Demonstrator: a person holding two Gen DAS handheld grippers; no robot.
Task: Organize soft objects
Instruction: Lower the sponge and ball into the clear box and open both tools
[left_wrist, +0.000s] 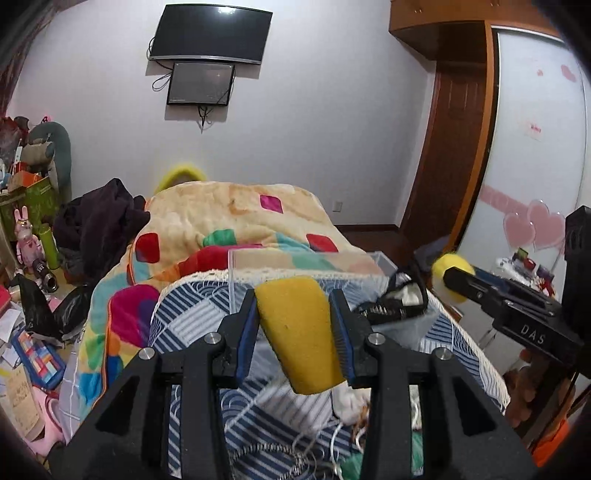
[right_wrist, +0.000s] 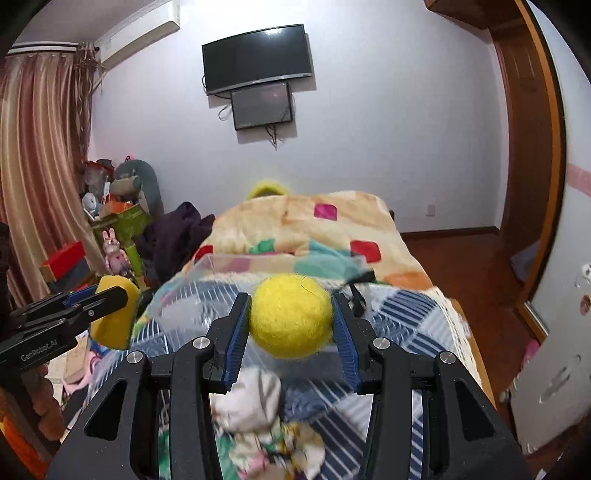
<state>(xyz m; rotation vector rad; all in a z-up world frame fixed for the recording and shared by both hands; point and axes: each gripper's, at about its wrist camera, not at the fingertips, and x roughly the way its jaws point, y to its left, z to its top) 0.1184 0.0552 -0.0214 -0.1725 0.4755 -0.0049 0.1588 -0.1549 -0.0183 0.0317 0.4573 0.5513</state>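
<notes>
My left gripper is shut on a yellow sponge and holds it above the blue-striped bedspread. It also shows in the right wrist view at the left with the sponge. My right gripper is shut on a yellow felt ball. It shows in the left wrist view at the right with the ball. A clear plastic box stands on the bed just ahead of both grippers. A crumpled white cloth lies below the right gripper.
A colourful patchwork blanket is heaped on the bed beyond the box. A dark garment lies at its left. Cluttered floor and toys are at the left. A wardrobe stands at the right. A black bag sits on the bed.
</notes>
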